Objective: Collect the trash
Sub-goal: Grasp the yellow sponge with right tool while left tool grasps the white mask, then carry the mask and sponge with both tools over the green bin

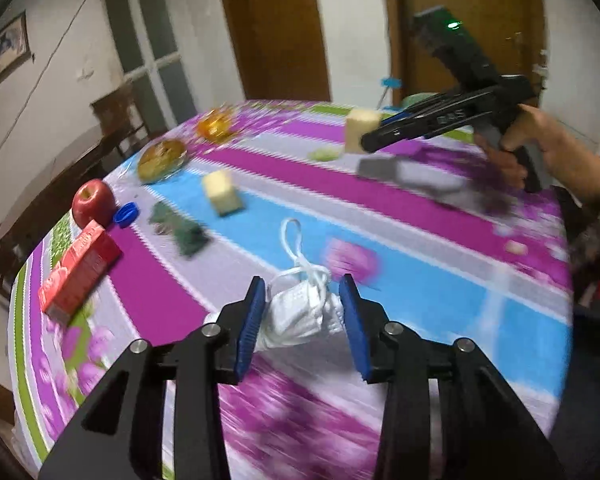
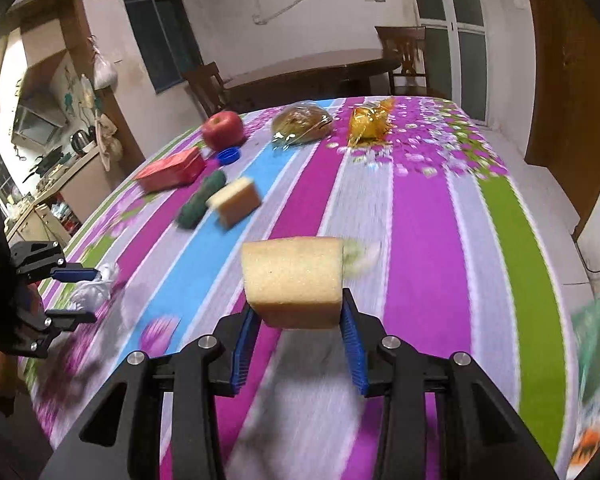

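Two grips: left gripper [image 1: 302, 312] clamps a white mask [image 1: 304, 312]; right gripper [image 2: 298, 316] clamps a sponge [image 2: 294, 280]. Only the right view shows green peel [image 2: 358, 256] just behind that sponge.

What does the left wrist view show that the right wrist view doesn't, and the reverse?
Left wrist only: the hand gripping the right gripper, and a brown wooden door.
Right wrist only: a kitchen counter with a kettle.
Both: the crumpled white mask in the left gripper, the yellow sponge block in the right gripper, and the red apple.
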`<state>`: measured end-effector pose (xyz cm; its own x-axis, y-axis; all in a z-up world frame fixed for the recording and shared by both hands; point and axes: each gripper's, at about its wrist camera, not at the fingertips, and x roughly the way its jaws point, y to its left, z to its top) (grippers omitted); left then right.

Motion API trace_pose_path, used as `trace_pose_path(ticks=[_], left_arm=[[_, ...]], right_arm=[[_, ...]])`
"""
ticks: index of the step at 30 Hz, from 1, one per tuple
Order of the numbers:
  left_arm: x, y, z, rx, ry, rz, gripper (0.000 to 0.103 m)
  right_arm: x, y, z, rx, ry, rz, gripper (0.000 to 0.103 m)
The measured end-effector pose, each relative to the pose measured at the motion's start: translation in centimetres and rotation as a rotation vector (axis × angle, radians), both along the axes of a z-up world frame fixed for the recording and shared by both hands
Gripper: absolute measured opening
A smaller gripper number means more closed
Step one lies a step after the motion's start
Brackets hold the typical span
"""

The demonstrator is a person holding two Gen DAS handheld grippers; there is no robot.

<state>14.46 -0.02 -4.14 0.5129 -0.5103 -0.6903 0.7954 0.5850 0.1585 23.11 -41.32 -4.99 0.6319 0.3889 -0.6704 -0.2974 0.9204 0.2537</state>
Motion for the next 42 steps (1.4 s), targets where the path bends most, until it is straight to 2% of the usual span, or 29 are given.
trace_pose_path(ticks=[3,5,7,9,11,14,15,16,18,23,26,30,39,42], left_arm=[[-4.2,0.1,-0.3,-0.003,-0.012,-0.041,0.071],[-5.8,0.5,-0.2,-0.026,-0.009,-0.046,0.078],[-6.6,1.3,0.5,-0.069,0.006,0.007,0.088],[-6.2,2.1,1.3,-0.154,0.054,0.104,0.096],[-5.3,1.8,1.7,-0.203,0.096,0.204,0.096],[-2.4,-0.1,0.8,-0.162,0.145,0.412,0.096],[-0.7,-0.6,-0.3,-0.129,0.203,0.500,0.090],[0.3,-0.9,-1.0,-0.117,0.237,0.550,0.076],[2.1,-1.4,-2.7,-0.097,0.314,0.622,0.066],[2.5,-2.4,-3.1,-0.064,0.281,0.670,0.061],[2.3,-2.9,-3.2,-0.025,0.221,0.712,0.047],[1.7,-3.3,-3.3,-0.038,0.176,0.711,0.027],[1.4,-2.9,-2.9,-0.045,0.168,0.731,0.025],[0.9,-3.0,-2.2,-0.039,0.137,0.743,0.025]], right_arm=[[-4.1,-0.7,0.1,0.062,-0.006,-0.002,0.041],[-6.2,-1.2,0.1,0.089,-0.013,-0.020,0.041],[-7.4,-1.6,0.0,0.087,-0.023,-0.047,0.041],[-8.4,-2.2,-0.3,0.104,-0.023,-0.076,0.041],[-8.8,-2.8,-0.3,0.134,-0.029,-0.090,0.041],[-8.8,-3.1,-0.3,0.141,-0.029,-0.101,0.041],[-8.8,-3.0,-0.4,0.133,-0.029,-0.096,0.041],[-8.7,-2.9,-0.3,0.126,-0.031,-0.092,0.041],[-8.7,-2.4,-0.3,0.100,-0.033,-0.080,0.041],[-8.3,-2.1,-0.3,0.097,-0.024,-0.066,0.041],[-8.2,-2.1,-0.4,0.092,-0.023,-0.069,0.041],[-8.2,-1.6,-0.3,0.071,-0.028,-0.059,0.041],[-8.6,-0.9,0.1,0.011,-0.056,-0.062,0.041],[-8.6,-0.7,0.2,0.011,-0.054,-0.052,0.041]])
